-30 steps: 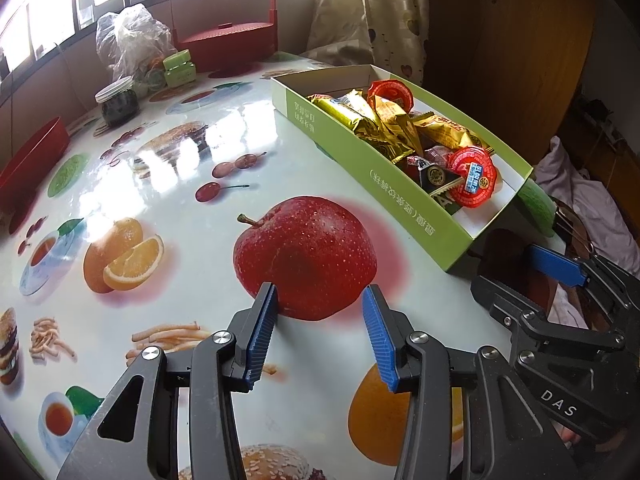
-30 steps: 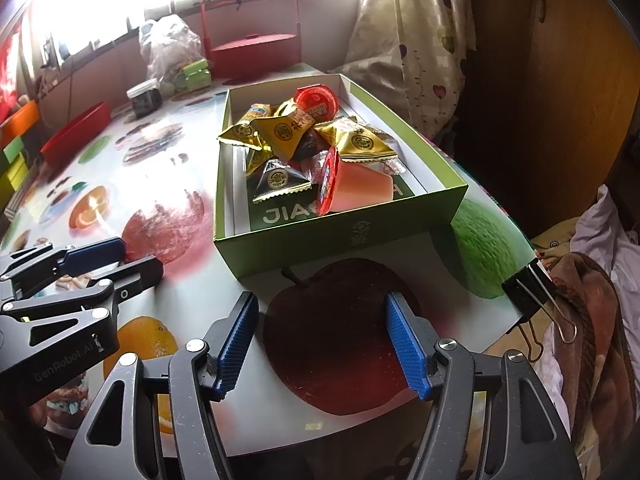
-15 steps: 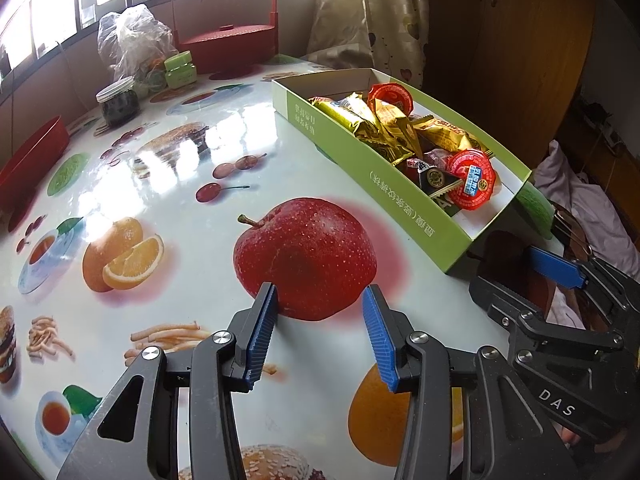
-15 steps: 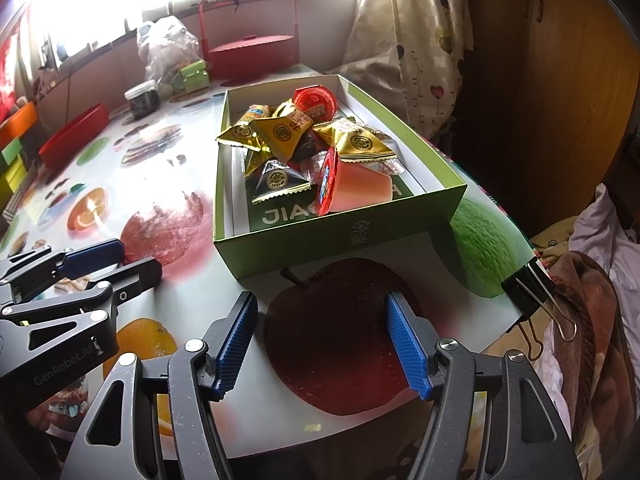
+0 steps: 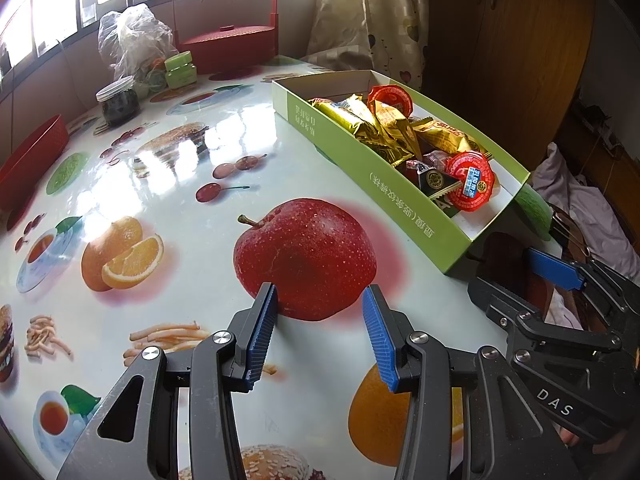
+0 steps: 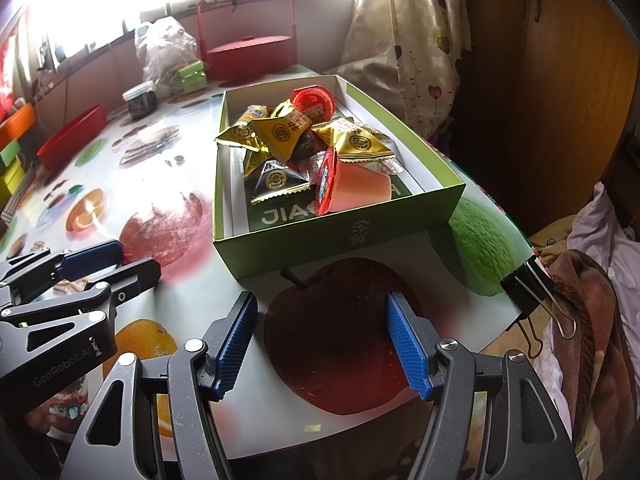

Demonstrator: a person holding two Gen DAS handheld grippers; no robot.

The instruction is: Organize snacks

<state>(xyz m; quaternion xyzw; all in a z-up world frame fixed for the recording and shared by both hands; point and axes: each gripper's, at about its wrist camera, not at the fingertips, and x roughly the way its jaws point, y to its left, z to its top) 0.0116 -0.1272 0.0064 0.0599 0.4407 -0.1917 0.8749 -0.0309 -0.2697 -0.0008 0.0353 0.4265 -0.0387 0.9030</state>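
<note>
- Left gripper [image 5: 318,334]: jaws spread wide with nothing between them, poised low over the printed apple on the tablecloth [image 5: 168,184], near edge of the table.
- Right gripper [image 6: 322,350]: likewise parted and empty, hovering over a darker printed apple just short of the near wall of the green box [image 6: 340,236]; the left tool lies beside it at the left.
- Snacks: gold triangular packets [image 6: 280,134], a dark triangular packet [image 6: 276,180] and two red-lidded jelly cups [image 6: 326,186] lie heaped inside the box, not in rows; the near cup rests on its side. No snack shows loose on the table.
- Stage, as a judgement: the heap fits either snacks gathered in and finished, or a pile awaiting sorting; one moment cannot settle which.
- Handling, should a packet be gripped: foil wrappers are slippery and crush easily, so close on a sealed edge with light pressure; the tipped cup would roll, so approach across its rim.
- Background: a red basket [image 5: 228,46], a plastic bag [image 5: 132,36] and a jar [image 5: 118,100] stand at the far left; the jar's contents are probably dark preserves, too small to tell.
- Right edge: a binder clip [image 6: 528,286] pins the cloth.
</note>
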